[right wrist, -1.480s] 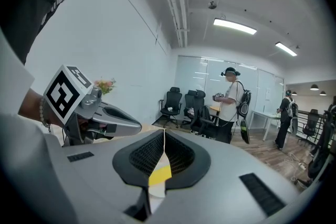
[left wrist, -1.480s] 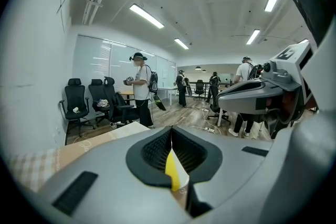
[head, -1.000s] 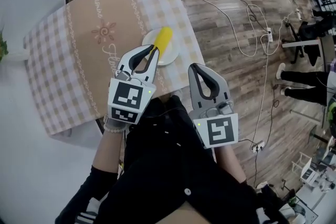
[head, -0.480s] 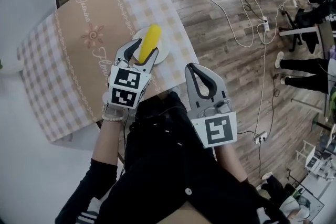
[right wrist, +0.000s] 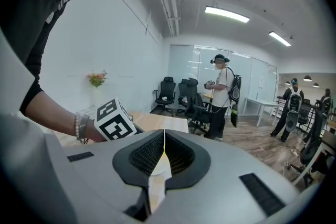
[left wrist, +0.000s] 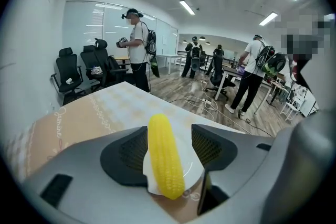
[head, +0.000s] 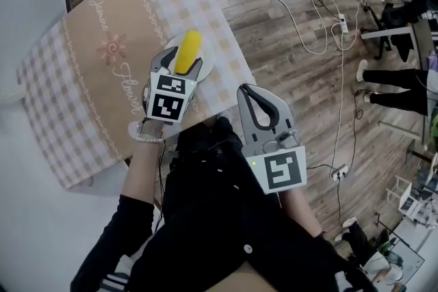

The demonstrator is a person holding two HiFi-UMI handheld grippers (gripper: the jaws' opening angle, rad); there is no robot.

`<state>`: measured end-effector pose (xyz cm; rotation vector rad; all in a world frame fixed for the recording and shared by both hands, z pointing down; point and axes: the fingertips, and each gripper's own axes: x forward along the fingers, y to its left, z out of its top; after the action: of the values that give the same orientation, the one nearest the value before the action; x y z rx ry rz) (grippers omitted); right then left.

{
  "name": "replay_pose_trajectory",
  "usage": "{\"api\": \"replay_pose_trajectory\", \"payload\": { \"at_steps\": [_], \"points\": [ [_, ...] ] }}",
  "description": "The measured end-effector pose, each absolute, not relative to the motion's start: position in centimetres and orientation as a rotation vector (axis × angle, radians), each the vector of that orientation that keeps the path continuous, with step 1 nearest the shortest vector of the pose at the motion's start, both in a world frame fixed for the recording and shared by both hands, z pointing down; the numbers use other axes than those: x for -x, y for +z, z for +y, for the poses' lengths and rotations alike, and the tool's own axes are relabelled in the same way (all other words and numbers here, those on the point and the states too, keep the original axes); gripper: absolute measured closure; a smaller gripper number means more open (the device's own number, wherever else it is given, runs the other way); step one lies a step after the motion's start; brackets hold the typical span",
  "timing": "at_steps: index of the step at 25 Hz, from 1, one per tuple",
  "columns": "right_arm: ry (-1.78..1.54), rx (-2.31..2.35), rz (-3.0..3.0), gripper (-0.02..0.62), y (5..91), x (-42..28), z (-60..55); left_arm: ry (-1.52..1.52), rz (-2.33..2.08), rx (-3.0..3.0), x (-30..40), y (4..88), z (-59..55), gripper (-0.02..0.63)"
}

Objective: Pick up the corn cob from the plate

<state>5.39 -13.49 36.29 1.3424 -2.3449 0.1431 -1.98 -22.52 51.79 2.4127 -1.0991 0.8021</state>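
Note:
A yellow corn cob lies on a small white plate near the table's near right edge. My left gripper hangs low over the plate, and its jaws are opening. In the left gripper view the corn cob lies lengthwise between the two dark pads, nearer the left one, and neither pad presses on it. The plate shows beneath the cob. My right gripper stays back off the table edge, shut and empty; its jaws meet in the right gripper view.
A beige and checked tablecloth covers the table. White cables trail over the wooden floor on the right. Several people and office chairs stand farther off in the room. The left gripper's marker cube shows in the right gripper view.
My left gripper has come down and forward over the plate, and its jaws have gone from shut to wide apart around the cob. The right gripper has hardly moved.

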Motion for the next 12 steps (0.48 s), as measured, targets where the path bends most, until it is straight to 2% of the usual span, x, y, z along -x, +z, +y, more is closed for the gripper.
{"api": "replay_pose_trajectory", "payload": {
  "at_steps": [12],
  "points": [
    [0.173,-1.336,-2.317,0.552,37.1,-7.0,-13.6,0.893,-1.163,-2.263,1.7,57.1,-24.0,0.348]
  ]
}}
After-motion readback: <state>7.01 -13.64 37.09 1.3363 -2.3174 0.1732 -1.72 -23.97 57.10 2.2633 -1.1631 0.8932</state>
